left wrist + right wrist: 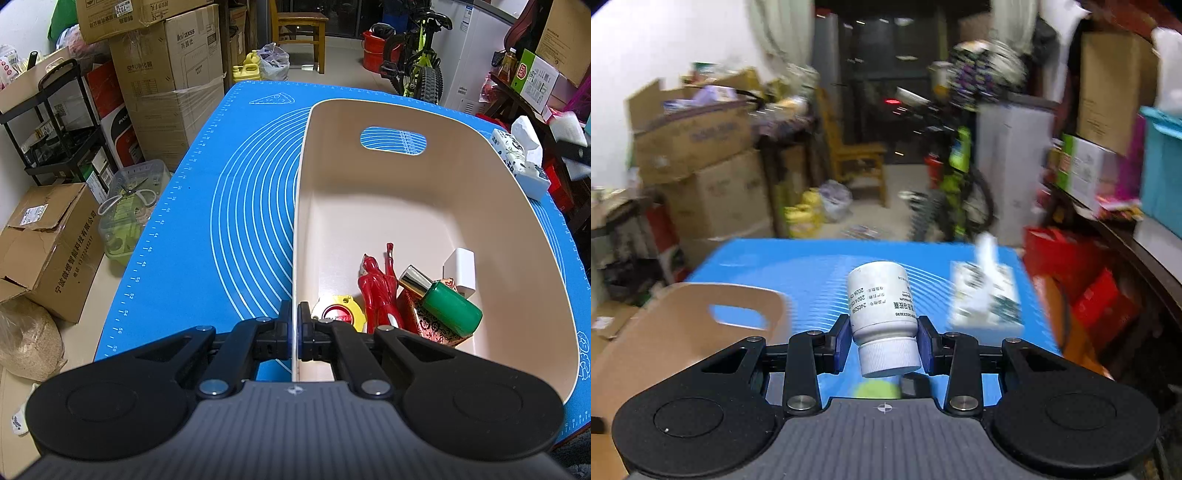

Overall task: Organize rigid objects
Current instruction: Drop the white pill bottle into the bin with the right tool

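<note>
**Two grippers at the cream bin: one pinching its wall, one carrying a bottle**

Landmark: the cream bin (424, 206) standing on the blue mat (229, 206).

Nearest, the left gripper (294, 325) has its fingers drawn almost together on the bin's near-left wall, one pad inside and one outside, the thin rim clamped between them. The gripper body cuts off the bin's near corner and part of its contents. Inside the bin, at its near end, lie a yellow-and-red disc (341, 314), a red figurine (380, 291), a green bottle with a gold cap (443, 301) resting on a red patterned packet (428, 325), and a white block (461, 271); the packet's print is too small to read. The bin's far half is bare floor, up to the handle slot (393, 140).

The right gripper (882, 341) is clamped on a white pill bottle (881, 306), cap toward the camera, held in the air to the right of the bin (683, 325). This view is motion-blurred. A yellow-green object (877, 389) below the bottle is mostly hidden and cannot be identified.

Beyond the bin to its right, near the mat's far-right edge, sits a tissue box (986, 299). Left of the bin the mat lies open to its ruled edge.
</note>
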A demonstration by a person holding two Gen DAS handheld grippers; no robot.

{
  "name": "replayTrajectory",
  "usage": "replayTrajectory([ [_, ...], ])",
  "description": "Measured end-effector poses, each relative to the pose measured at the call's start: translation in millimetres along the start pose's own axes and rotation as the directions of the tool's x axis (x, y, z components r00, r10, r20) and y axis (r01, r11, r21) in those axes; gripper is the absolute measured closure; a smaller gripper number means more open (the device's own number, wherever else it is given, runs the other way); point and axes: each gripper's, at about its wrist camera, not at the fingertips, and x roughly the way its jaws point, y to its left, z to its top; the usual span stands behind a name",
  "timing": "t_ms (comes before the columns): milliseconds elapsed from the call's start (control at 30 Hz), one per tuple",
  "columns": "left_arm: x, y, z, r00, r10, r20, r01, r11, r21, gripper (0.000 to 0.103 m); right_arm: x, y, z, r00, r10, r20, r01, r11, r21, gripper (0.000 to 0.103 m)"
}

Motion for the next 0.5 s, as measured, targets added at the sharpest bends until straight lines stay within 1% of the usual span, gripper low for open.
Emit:
replayTrajectory([
  [133, 0, 0, 0, 1.000, -0.003, -0.001, 0.003, 1.000, -0.003, 0.099, -9, 38, 6, 0.994, 0.105, -0.003, -0.105, 0.992, -0.064, 0.058],
  [233, 0, -1, 0, 1.000, -0.003, -0.001, 0.003, 1.000, -0.002, 0.099, -13, 66, 2, 0.987, 0.157, -0.030, -0.159, 0.980, -0.116, 0.058],
  [333, 0, -1, 0, 1.000, -0.003, -0.001, 0.003, 1.000, -0.003, 0.099, -11, 90, -4, 0.977, 0.198, -0.083, -0.209, 0.966, -0.155, 0.058],
  [500, 0, -1, 0, 1.000, -0.003, -0.001, 0.003, 1.000, -0.002, 0.099, -6, 117, -21, 0.962, 0.217, -0.166, -0.249, 0.946, -0.208, 0.058],
])
